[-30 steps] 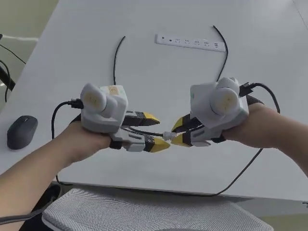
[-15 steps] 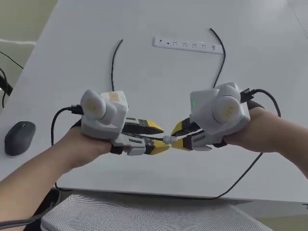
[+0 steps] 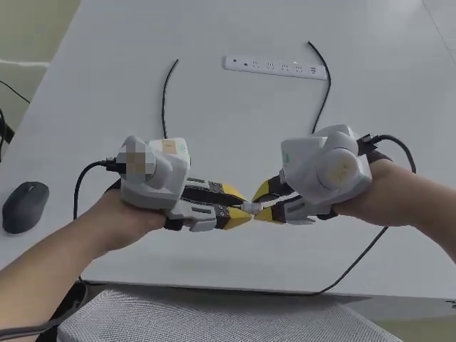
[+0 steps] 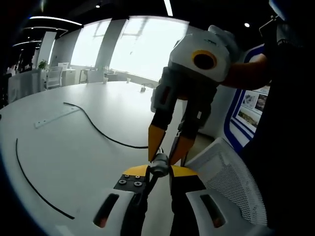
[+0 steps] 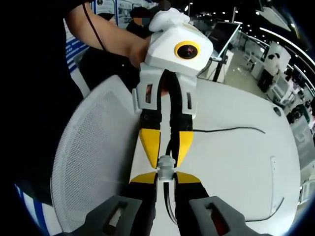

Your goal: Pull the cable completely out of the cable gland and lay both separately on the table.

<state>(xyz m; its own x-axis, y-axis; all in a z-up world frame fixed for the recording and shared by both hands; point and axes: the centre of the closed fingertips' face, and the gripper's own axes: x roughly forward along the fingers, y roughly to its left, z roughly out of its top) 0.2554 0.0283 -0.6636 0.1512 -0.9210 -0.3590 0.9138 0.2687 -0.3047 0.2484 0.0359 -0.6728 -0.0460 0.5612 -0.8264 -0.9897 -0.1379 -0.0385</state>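
A: White tabletop (image 3: pixel 214 135), with a dark mouse (image 3: pixel 25 206) lying off at the left and taking no part. What comes next along?

B: The left gripper (image 3: pixel 241 205), held up over the table's near edge. Its jaws are drawn in on the black cable (image 5: pixel 172 129), which runs back between them (it is thin, so the gap is narrow rather than gone).

A: And the cable gland (image 3: pixel 249 208)?

B: In the middle, up in the air, just where both pairs of yellow tips meet. The cable is threaded through it. On its right, the right gripper (image 3: pixel 258 204) nips the gland's pale body from the other side. In the right gripper view, what looks like a short length of cable shows past the gland, between that gripper's own jaws.

A: How will the pair handle?

B: Both are light, I'd say. The gland looks like hard, smooth plastic and it is small, so it may slip or twist if it is caught by an edge. It is better held across its thickest part. The cable looks limp and rubbery and would bend rather than push. It wants holding close behind the gland and drawing straight along the bore.

A: Any risk?

B: The seal inside probably grips the cable, so it may drag and then let go suddenly. A steady pull would guard against that jerk.
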